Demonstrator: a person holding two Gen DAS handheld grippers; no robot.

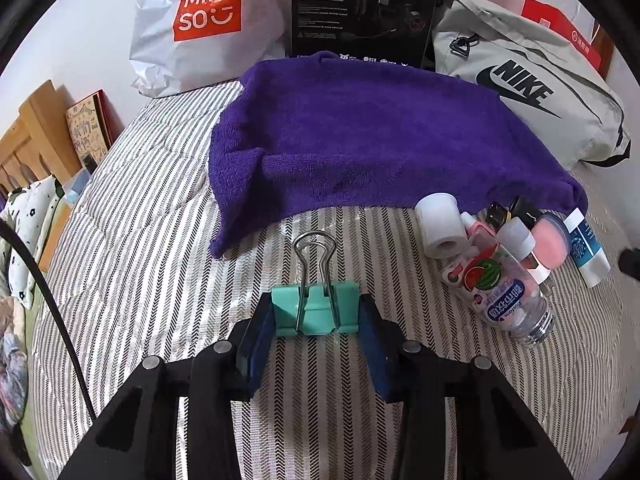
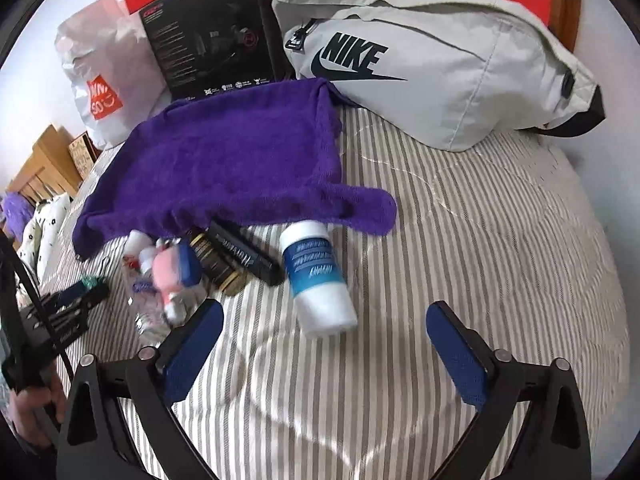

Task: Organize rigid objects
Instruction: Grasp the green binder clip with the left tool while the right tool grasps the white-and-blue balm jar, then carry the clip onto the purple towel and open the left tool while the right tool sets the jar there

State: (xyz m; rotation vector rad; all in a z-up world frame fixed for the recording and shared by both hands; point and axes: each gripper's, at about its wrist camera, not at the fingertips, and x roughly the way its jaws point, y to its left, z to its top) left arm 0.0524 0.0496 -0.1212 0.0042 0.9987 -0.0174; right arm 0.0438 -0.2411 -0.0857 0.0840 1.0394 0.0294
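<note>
The left tongs grip a teal metal binder clip with silver wire handles, its flat body pinched between the two blue pads just above the grey-and-white striped bed cover. The clip's body lies crosswise between the pads, and its wire handles point straight forward, away from the camera, toward the near edge of the purple terry towel spread flat on the bed.

To the right of the clip, near the towel's right corner, a cluster of small things lies on the cover: a small white paper roll, a clear plastic bottle with a watermelon label lying on its side with its threaded mouth toward the camera, a round pink-lidded jar, and a white tube with a blue label.

The right tongs stand wide open and hold nothing, the blue pads well apart above the striped cover. Between them and a little ahead lies the white tube, on its side, its long axis running from upper left to lower right. Just left of it a black rectangular case with script lettering and a dark round tin with gold rims lie side by side, partly under the towel's edge. The pink jar and bottle further left are blurred.

Behind the towel stand a white Miniso shopping bag, a black product box and a grey Nike waist bag.
</note>
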